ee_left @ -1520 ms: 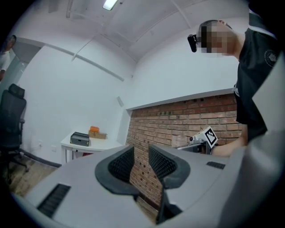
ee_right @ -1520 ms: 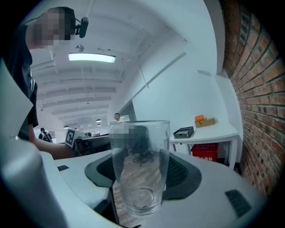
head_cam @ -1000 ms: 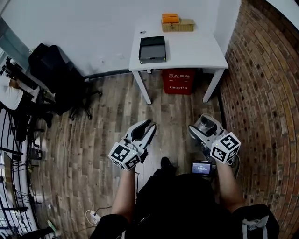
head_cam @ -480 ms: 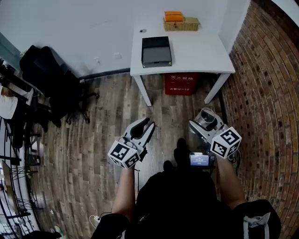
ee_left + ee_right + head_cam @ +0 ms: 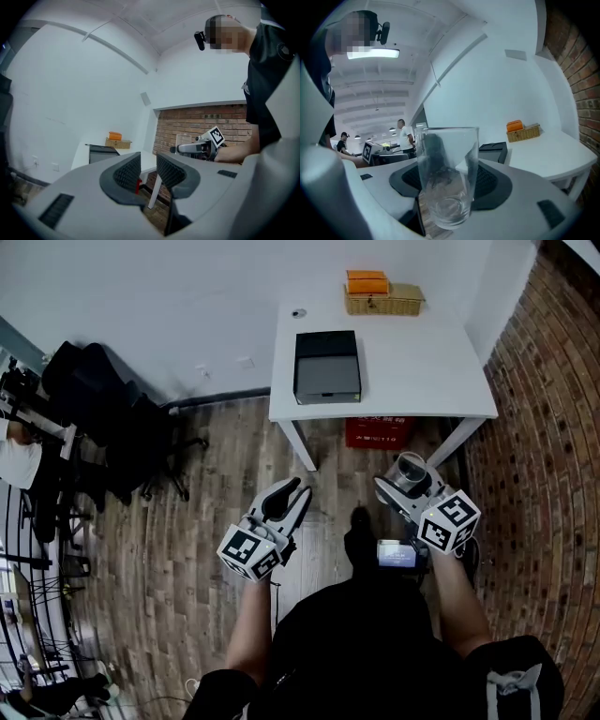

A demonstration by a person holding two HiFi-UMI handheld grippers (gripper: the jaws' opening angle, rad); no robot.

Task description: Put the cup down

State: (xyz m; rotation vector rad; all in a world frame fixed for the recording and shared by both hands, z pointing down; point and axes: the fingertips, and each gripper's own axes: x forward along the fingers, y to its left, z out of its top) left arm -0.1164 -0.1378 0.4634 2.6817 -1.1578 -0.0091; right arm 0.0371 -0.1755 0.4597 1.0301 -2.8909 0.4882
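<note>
**Q:** What occupies the lower left of the head view?
**A:** The left tongs [image 5: 287, 502], jaws slightly apart with nothing between them, held above the wooden floor [image 5: 187, 549].

**Q:** And to their right?
**A:** The right tongs [image 5: 401, 486], clamped on the cup [image 5: 411, 471]. It is a clear, empty glass, upright in the right gripper view. It is in the air, just below the near edge of the white table [image 5: 412, 352] in the frame.

**Q:** How far along is the task?
**A:** By my judgement only the carrying is under way. The cup is not yet set down; reaching the table, lowering and releasing all remain.

**Q:** What is hard to make out?
**A:** The person's body hides the floor underneath. How the pads meet the cup is blurred through the glass.
</note>
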